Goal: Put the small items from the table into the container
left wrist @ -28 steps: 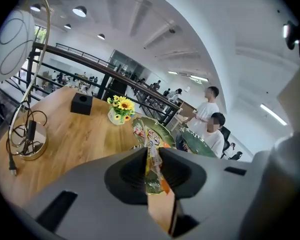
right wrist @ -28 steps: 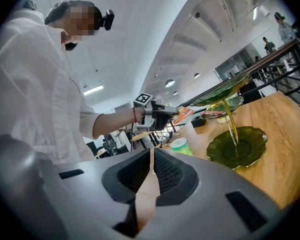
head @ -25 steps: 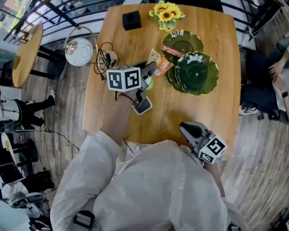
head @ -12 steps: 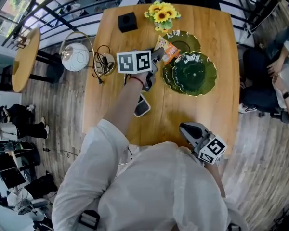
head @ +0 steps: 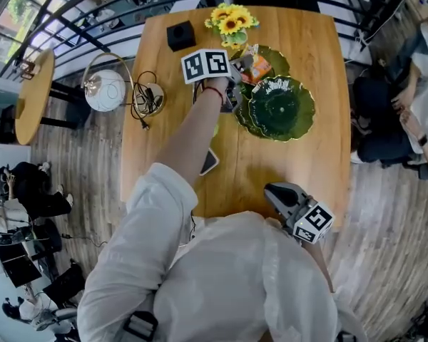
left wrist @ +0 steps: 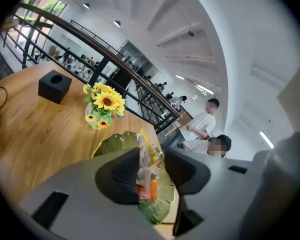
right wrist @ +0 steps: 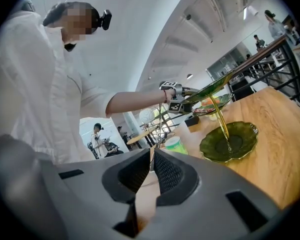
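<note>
Left hand-held gripper (head: 241,65) reaches across the bench (head: 310,169) in the head view. Its tips are at the snack packet (head: 257,66), over the top tier of the green two-tier dish (head: 299,112). The right hand-held gripper (head: 272,189) hangs by the bench's near edge.

In the left gripper view, the left hand-held gripper (left wrist: 152,154) has its jaws opening, with the packet (left wrist: 146,184) between them above the dish (left wrist: 115,144) (sunflowers (left wrist: 104,104) stand beyond).

In the right gripper view, that hand-held gripper (right wrist: 151,154) is closed tip to tip, with nothing between.
</note>
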A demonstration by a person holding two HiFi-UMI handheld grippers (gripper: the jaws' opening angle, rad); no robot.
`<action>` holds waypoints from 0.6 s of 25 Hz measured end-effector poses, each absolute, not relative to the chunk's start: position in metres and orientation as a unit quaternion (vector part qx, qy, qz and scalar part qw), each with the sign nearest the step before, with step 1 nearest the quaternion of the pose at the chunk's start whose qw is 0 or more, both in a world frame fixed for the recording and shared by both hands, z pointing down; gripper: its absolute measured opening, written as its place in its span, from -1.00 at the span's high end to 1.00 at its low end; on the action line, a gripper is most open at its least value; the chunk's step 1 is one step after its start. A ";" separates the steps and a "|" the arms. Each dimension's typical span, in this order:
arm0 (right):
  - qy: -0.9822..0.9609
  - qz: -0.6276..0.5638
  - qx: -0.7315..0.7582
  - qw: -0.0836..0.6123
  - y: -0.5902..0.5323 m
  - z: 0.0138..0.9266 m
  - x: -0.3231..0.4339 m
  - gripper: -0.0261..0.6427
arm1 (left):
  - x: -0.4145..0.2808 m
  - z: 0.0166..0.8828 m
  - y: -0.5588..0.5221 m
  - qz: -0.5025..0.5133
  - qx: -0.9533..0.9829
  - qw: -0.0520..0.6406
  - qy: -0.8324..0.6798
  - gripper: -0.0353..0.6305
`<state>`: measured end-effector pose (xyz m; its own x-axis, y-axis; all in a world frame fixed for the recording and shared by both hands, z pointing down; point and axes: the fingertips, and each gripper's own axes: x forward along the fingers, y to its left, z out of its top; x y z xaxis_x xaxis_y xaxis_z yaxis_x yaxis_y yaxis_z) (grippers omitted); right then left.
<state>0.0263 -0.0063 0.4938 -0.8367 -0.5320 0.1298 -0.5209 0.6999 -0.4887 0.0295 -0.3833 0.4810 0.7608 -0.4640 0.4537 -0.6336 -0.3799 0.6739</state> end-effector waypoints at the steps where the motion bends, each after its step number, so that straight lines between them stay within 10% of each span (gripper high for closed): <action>1: 0.921 -0.262 -0.287 0.012 -0.006 0.494 0.027 0.88 | 0.031 0.483 -0.383 0.098 0.824 0.449 -0.332 0.41; 4: 0.921 -0.262 -0.287 0.014 -0.006 0.493 0.029 0.88 | 0.034 0.487 -0.380 0.125 0.825 0.436 -0.338 0.11; 15: 0.929 -0.253 -0.269 0.009 -0.003 0.489 0.019 0.88 | -0.008 0.462 -0.371 0.106 0.836 0.390 -0.370 0.11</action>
